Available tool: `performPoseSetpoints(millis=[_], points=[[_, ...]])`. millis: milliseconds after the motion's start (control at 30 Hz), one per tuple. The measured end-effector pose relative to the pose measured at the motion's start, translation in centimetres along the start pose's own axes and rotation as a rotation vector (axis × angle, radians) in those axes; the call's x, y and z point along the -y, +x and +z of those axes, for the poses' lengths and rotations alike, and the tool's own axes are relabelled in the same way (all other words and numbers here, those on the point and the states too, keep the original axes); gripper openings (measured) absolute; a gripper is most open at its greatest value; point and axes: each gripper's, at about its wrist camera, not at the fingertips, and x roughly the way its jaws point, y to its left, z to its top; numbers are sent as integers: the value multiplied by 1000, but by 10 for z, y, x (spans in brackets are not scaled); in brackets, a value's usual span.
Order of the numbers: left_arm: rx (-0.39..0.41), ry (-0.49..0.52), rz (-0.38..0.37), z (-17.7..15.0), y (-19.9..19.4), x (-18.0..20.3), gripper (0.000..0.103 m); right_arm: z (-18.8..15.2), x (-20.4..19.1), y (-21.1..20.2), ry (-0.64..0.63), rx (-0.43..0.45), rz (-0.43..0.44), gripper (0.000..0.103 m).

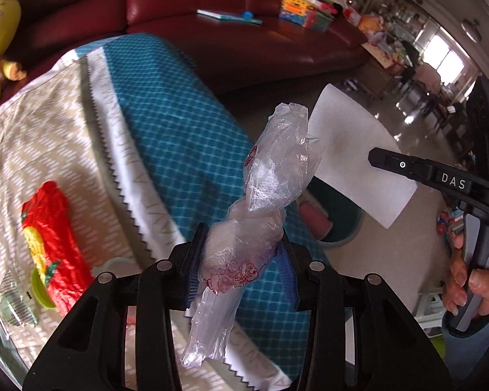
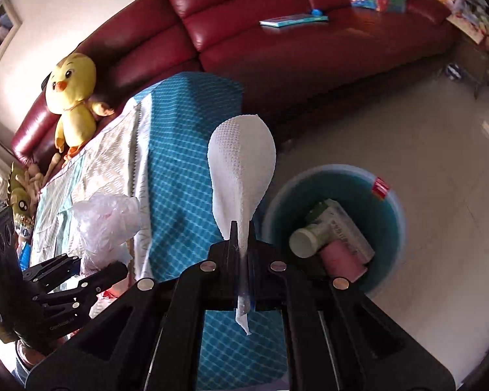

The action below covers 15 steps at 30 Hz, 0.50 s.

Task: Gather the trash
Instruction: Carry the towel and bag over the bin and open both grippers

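My left gripper (image 1: 241, 244) is shut on a crumpled clear plastic bag (image 1: 270, 176) with red print, held above the table's right edge. It also shows in the right wrist view (image 2: 106, 218). My right gripper (image 2: 243, 231) is shut on a white paper towel (image 2: 241, 163), held up beside the table. The towel also shows in the left wrist view (image 1: 352, 156). A teal trash bin (image 2: 384, 208) stands on the floor to the right, holding cups and a carton. A red snack packet (image 1: 53, 244) and a clear wrapper (image 1: 11, 299) lie on the table.
The table has a blue and beige cloth (image 1: 166, 123). A red sofa (image 2: 277, 42) runs behind it with a yellow chick toy (image 2: 71, 97), a book (image 2: 293, 19) and toy boxes (image 1: 306, 9). A green cup (image 1: 40, 286) sits by the packet.
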Motion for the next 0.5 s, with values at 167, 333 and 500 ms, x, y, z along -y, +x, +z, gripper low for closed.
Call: performPoseSetpoints(millis=[167,333,500], points=[[-34,63,-20,12,26,36,41,-9,54,3,71,-21,-39,4],[-72,94,-15,21,49,56,41,-13,91,19,127,-54,-39,7],[-103,101,-12,31,69,65,41,-13,109,37,150,-92,-35,7]])
